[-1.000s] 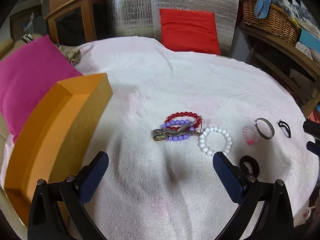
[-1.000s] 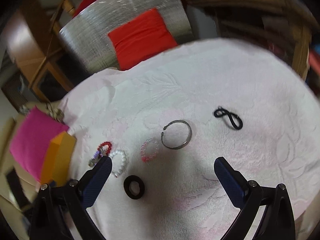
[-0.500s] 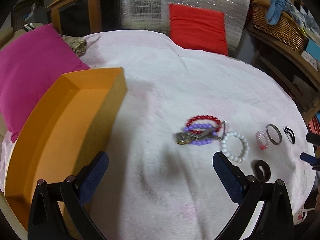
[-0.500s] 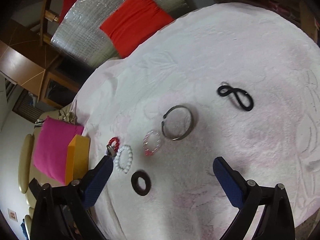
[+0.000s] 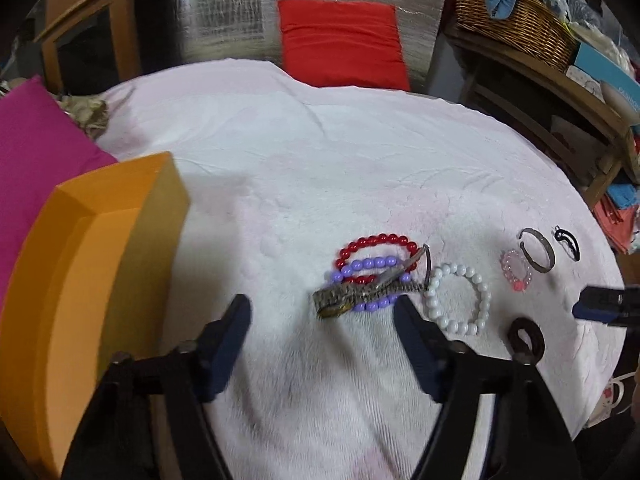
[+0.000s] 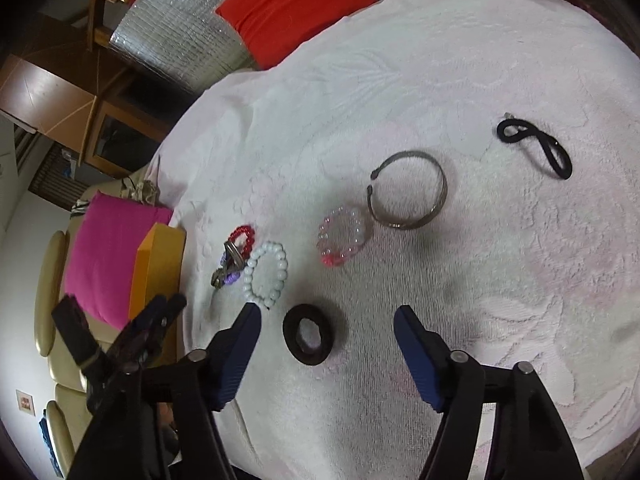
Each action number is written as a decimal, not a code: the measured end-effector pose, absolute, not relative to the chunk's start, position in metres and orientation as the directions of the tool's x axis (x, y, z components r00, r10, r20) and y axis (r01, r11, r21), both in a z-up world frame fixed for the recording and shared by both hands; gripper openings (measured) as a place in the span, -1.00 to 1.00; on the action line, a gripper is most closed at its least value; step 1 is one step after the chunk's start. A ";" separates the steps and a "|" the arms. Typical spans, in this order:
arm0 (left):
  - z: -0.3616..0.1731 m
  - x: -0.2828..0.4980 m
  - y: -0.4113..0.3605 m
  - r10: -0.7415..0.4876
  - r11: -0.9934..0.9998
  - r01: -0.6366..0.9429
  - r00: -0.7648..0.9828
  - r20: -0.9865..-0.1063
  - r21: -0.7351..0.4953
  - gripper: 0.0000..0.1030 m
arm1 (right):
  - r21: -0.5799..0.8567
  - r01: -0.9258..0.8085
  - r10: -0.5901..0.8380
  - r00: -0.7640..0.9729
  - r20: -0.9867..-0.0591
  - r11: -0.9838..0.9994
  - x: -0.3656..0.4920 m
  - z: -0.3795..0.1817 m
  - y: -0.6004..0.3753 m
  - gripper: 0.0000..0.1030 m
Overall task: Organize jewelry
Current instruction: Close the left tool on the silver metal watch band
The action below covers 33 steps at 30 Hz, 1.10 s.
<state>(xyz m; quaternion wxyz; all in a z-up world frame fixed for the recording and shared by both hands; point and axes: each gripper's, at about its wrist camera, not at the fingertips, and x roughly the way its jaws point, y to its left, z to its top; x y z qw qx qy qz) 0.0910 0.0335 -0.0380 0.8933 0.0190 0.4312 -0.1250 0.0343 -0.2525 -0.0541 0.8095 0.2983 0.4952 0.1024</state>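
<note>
Jewelry lies in a row on a white towel point(image 5: 320, 168). A red bead bracelet point(image 5: 376, 242), a purple bead bracelet point(image 5: 366, 266) and a metal watch point(image 5: 360, 294) overlap just ahead of my open, empty left gripper point(image 5: 322, 312). To the right lie a white bead bracelet point(image 5: 456, 298), a dark hair tie point(image 5: 526, 338), a pink bead bracelet point(image 5: 516, 270), a metal bangle point(image 5: 538, 248) and a black clip point(image 5: 568, 242). My open, empty right gripper point(image 6: 326, 320) hovers over the hair tie point(image 6: 310, 334), near the pink bracelet point(image 6: 342, 240) and bangle point(image 6: 408, 188).
An open orange box point(image 5: 92, 280) stands at the left edge of the towel, beside a magenta cushion point(image 5: 36, 148). A red cushion point(image 5: 340, 44) lies at the back. A shelf with a wicker basket point(image 5: 516, 20) stands at the right.
My left gripper has moved forward towards the watch and bead bracelets. My right gripper has rolled and come lower and closer to the hair tie.
</note>
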 end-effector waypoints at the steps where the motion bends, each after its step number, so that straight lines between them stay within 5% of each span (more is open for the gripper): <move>1: -0.040 0.095 0.033 -0.228 0.963 0.257 0.589 -0.775 -0.088 0.37 | 0.585 0.131 0.462 0.488 -0.741 0.800 0.034 -0.054 -0.253 0.38; 10: -0.060 0.112 0.019 -0.294 0.919 0.387 0.551 -0.781 -0.072 0.33 | 0.590 0.137 0.473 0.467 -0.747 0.796 0.039 -0.060 -0.242 0.38; 23: -0.067 0.110 0.020 -0.401 0.858 0.493 0.469 -0.787 -0.144 -0.81 | 0.565 0.144 0.449 0.464 -0.764 0.812 0.043 -0.065 -0.238 0.38; 30: -0.056 0.096 0.020 -0.361 0.861 0.504 0.506 -0.784 -0.071 -0.81 | 0.552 0.154 0.435 0.460 -0.774 0.819 0.042 -0.069 -0.238 0.38; 33: -0.050 0.101 0.033 -0.308 0.899 0.437 0.570 -0.762 -0.036 -0.51 | 0.553 0.145 0.442 0.454 -0.774 0.820 0.041 -0.070 -0.234 0.38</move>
